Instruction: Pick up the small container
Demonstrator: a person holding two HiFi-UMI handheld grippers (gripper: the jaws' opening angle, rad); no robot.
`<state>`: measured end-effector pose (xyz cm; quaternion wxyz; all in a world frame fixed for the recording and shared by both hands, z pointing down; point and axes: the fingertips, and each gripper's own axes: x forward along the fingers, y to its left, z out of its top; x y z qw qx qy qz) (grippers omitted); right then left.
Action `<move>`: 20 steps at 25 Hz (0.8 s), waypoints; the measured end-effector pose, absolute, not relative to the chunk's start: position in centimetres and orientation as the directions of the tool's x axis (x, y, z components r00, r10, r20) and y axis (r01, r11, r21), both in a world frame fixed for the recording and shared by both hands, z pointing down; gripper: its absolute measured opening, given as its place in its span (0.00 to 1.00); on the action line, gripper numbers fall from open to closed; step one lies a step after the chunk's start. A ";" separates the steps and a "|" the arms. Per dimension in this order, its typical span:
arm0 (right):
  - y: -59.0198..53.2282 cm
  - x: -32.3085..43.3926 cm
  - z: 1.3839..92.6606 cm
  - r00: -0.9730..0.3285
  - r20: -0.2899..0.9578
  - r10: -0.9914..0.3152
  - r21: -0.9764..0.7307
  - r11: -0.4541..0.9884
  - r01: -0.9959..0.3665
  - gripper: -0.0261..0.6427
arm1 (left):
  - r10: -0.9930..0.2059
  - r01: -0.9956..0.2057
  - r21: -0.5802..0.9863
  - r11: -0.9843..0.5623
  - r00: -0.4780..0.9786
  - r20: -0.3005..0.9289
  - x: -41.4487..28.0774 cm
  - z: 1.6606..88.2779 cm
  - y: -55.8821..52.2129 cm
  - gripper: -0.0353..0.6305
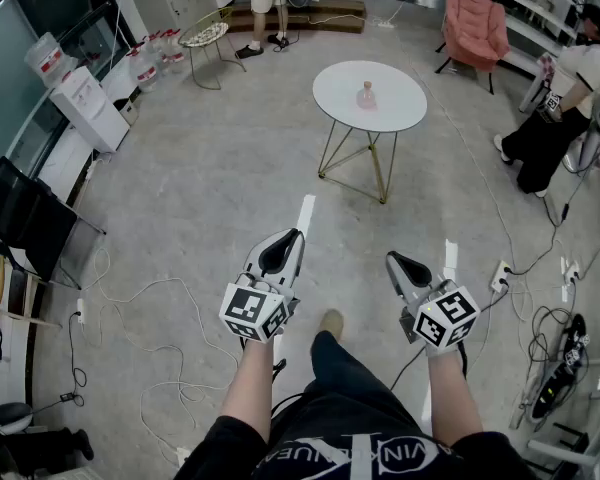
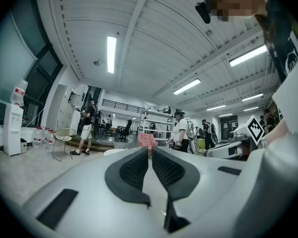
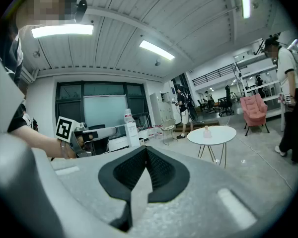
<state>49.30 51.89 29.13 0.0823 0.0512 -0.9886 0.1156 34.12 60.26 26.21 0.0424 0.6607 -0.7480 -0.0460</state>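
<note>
You hold both grippers out in front of you, side by side and apart from each other, both aimed across the room. Your left gripper (image 1: 288,240) has its jaws pressed together. In the left gripper view the two ribbed black pads meet at the tips with nothing between them. Your right gripper (image 1: 395,261) is the same: in the right gripper view its pads close to a point and nothing is caught there.

The small container (image 1: 366,96) stands upright near the middle of the round white table (image 1: 400,113). The table rests on thin metal legs on the grey floor (image 1: 210,188), well ahead of both grippers. From the head view the container lies a little nearer the line of your right gripper than of your left. It looks like a pale pink bottle with a narrow neck, though it is too small here to say for sure. The right gripper view shows it too, on the tabletop up and to the right of the jaws.

Beyond the table a pink armchair (image 1: 475,23) stands at the far side of the room. A person (image 1: 565,108) in a white top and dark trousers bends over at the right edge, apart from the table. A water dispenser (image 1: 85,103) stands by the left wall, and loose cables (image 1: 145,293) trail over the floor to your left. Your shoe (image 1: 330,322) shows between your forearms.
</note>
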 end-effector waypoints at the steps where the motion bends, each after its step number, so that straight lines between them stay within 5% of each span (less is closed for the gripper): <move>1: 51.4 48.6 29.3 -0.981 0.178 -0.082 -0.222 0.967 -0.121 0.05 | -0.992 -0.984 0.129 0.124 -0.125 0.005 33.5 26.4 59.8 0.09; 20: 41.1 37.3 30.1 -0.973 0.204 -0.110 -0.262 0.951 -0.163 0.05 | -0.992 -0.978 0.170 0.119 -0.110 0.062 21.8 27.2 50.0 0.09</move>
